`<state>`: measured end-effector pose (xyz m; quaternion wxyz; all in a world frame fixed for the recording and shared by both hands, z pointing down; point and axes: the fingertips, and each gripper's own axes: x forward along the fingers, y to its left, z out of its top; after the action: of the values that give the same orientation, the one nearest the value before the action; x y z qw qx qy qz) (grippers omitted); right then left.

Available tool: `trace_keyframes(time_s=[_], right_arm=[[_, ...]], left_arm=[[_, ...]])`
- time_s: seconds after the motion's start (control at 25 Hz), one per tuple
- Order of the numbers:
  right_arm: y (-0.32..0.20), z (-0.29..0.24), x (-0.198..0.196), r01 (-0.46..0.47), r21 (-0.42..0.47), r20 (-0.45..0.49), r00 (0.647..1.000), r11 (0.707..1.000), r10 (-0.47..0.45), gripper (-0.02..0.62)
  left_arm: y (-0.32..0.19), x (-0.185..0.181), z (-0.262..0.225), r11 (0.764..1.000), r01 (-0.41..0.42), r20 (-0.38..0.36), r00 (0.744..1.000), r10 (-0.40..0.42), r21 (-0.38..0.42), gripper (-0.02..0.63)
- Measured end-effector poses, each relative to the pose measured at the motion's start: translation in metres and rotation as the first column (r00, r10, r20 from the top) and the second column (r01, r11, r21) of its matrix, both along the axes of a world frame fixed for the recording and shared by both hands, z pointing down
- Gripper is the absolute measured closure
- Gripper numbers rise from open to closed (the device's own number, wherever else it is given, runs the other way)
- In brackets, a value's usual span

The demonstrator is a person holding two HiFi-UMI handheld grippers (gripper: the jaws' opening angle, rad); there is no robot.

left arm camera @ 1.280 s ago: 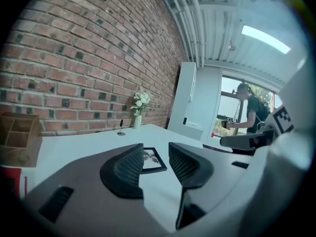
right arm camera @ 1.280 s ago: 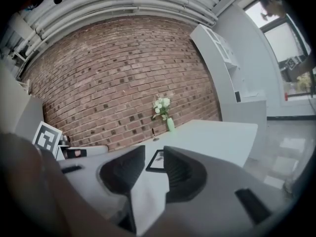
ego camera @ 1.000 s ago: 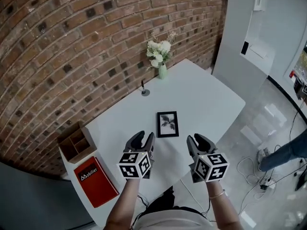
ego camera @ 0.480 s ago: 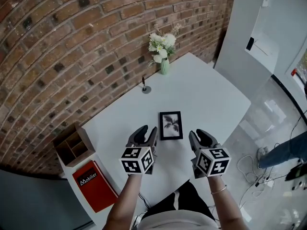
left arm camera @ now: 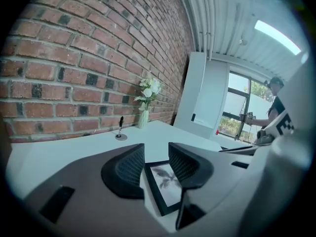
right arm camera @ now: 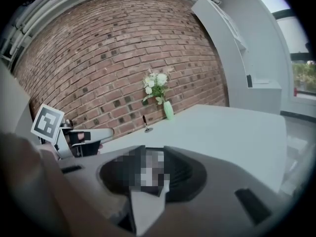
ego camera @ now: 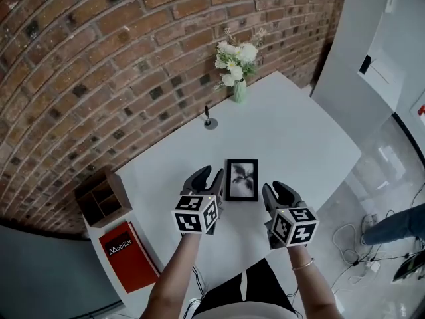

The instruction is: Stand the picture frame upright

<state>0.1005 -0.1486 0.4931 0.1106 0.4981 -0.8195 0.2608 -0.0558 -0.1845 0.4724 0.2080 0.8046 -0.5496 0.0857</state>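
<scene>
Both grippers have moved forward to the picture frame (ego camera: 242, 179), which lies flat and face up on the white table (ego camera: 292, 138). The left gripper (ego camera: 210, 178) is just beside its left edge and the right gripper (ego camera: 279, 193) near its lower right corner. Both have their jaws apart and hold nothing. The lift would go best by pinching one edge squarely, then tilting slowly while the other gripper steadies the base.

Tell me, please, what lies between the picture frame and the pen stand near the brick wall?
Nothing: the head view shows only bare white table between the picture frame and the pen stand.
</scene>
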Motion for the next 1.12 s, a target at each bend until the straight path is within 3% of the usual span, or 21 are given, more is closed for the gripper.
trace_keyframes(time_s=[0.36,0.72,1.12], right_arm=[[-0.013,0.019,-0.006,0.038,-0.035,0.005,0.999,0.999,-0.038,0.494],[-0.019,0.029,-0.007,0.042,-0.058,0.013,0.999,0.997,-0.042,0.494],[-0.022,0.042,-0.005,0.045,-0.086,0.01,0.999,0.995,-0.045,0.494]], left_arm=[[-0.038,0.011,0.045,0.994,0.015,-0.007,1.0,-0.016,-0.108,0.46],[-0.045,0.021,0.099,0.97,0.012,0.04,0.999,-0.002,-0.243,0.456],[-0.048,0.028,0.125,0.936,0.01,0.067,0.998,0.014,-0.351,0.465]])
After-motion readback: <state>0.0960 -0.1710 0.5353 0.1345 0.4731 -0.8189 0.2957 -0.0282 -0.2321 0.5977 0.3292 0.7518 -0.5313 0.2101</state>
